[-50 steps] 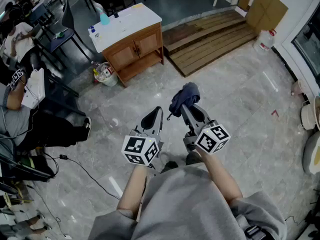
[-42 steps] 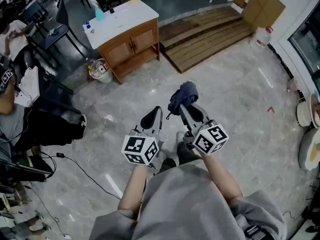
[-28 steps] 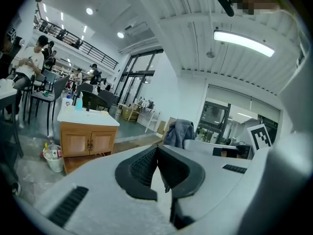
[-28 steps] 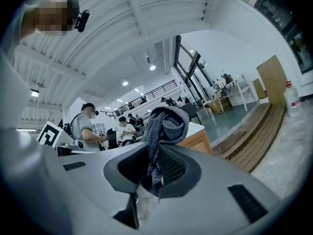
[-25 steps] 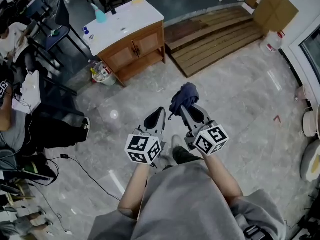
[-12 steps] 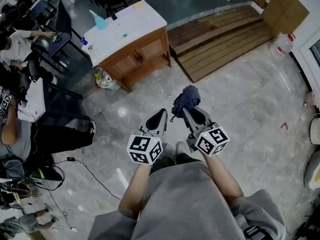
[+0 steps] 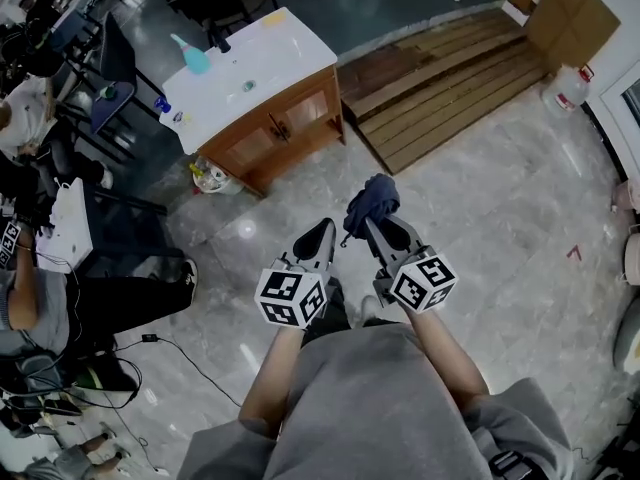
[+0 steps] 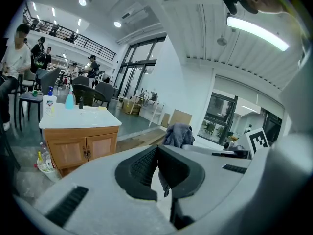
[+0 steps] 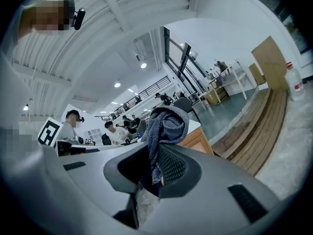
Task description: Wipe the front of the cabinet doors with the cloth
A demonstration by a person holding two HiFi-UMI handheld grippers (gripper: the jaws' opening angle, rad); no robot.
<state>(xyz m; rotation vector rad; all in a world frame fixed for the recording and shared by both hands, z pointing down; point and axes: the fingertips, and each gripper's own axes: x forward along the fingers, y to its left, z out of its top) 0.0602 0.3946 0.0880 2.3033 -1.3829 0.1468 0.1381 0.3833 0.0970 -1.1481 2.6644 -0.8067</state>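
Note:
A small wooden cabinet point(image 7: 270, 133) with a white top and two front doors point(image 8: 73, 152) stands on the floor ahead and to the left, some way off. My right gripper point(image 7: 372, 220) is shut on a dark blue-grey cloth point(image 7: 371, 200), which bunches above its jaws; the same cloth point(image 9: 164, 129) fills the middle of the right gripper view. My left gripper point(image 7: 318, 236) is held beside it, shut with nothing in it. Both are at waist height over the grey floor, apart from the cabinet.
Bottles point(image 7: 196, 56) stand on the cabinet's white top, and a bin of rubbish point(image 7: 207, 176) sits at its left. A wooden pallet point(image 7: 450, 78) lies at the back right. People sit at desks on the left point(image 7: 40, 268), with cables on the floor.
The view has shifted as the person walks; the cabinet now appears slightly nearer and lower in the picture. Both grippers keep their pose, the cloth still held.

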